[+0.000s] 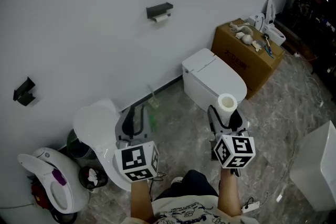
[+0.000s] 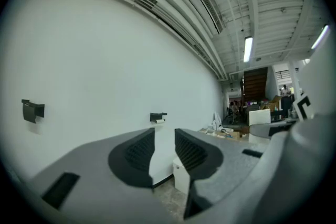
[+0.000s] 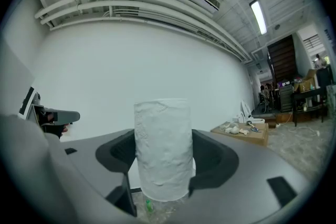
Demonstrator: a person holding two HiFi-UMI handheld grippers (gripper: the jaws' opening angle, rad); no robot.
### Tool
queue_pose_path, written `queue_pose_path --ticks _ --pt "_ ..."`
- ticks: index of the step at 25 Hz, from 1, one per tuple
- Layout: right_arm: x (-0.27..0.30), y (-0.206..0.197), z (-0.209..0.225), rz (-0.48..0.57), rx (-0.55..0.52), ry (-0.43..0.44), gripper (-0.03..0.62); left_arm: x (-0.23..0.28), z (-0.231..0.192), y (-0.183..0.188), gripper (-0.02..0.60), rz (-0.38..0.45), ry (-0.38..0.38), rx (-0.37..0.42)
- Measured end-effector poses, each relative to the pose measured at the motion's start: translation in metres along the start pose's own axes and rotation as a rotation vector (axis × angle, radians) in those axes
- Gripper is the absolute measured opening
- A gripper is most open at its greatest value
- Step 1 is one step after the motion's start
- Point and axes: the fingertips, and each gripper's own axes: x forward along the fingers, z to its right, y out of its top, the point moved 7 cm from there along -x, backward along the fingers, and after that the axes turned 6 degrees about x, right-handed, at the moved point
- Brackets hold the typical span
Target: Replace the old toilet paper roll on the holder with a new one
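Note:
A black holder (image 1: 159,10) is fixed to the white wall, with a nearly spent old roll (image 1: 161,18) under it; the left gripper view also has the holder (image 2: 157,117), far ahead past the jaws. My right gripper (image 1: 226,113) is shut on a full white toilet paper roll (image 1: 227,102), held upright between its pads (image 3: 210,157); the roll (image 3: 161,149) fills the gap in the right gripper view. My left gripper (image 1: 135,112) stands open and level, with a narrow gap (image 2: 164,139) and nothing between its jaws. Both grippers are well short of the wall.
A white toilet (image 1: 212,78) stands against the wall ahead right, a cardboard box (image 1: 249,57) with small items beside it. A second black bracket (image 1: 24,92) hangs at the left. A round white lid (image 1: 94,126), a white appliance (image 1: 50,181) and a white cabinet (image 1: 317,165) flank me.

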Motion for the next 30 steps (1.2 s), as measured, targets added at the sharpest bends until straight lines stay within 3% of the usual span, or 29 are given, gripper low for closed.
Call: queue_pose_path --ticks 6,12,19,30 --pt "0.02 -0.003 0.006 -0.017 0.004 -0.014 0.318 0.024 0.003 -0.002 0.211 -0.009 -0.042 -0.016" --pt "0.056 -0.003 0.021 -0.029 -0.003 -0.004 0.318 0.06 0.007 -0.007 0.215 -0.023 -0.05 0.0" --pt "0.13 0.006 0.05 -0.035 -0.011 0.033 0.318 0.13 0.013 -0.002 0.215 -0.019 0.0 0.026" --pt "0.249 0.05 0.109 -0.018 -0.017 0.104 0.318 0.249 0.035 0.028 0.215 -0.006 0.064 0.027"
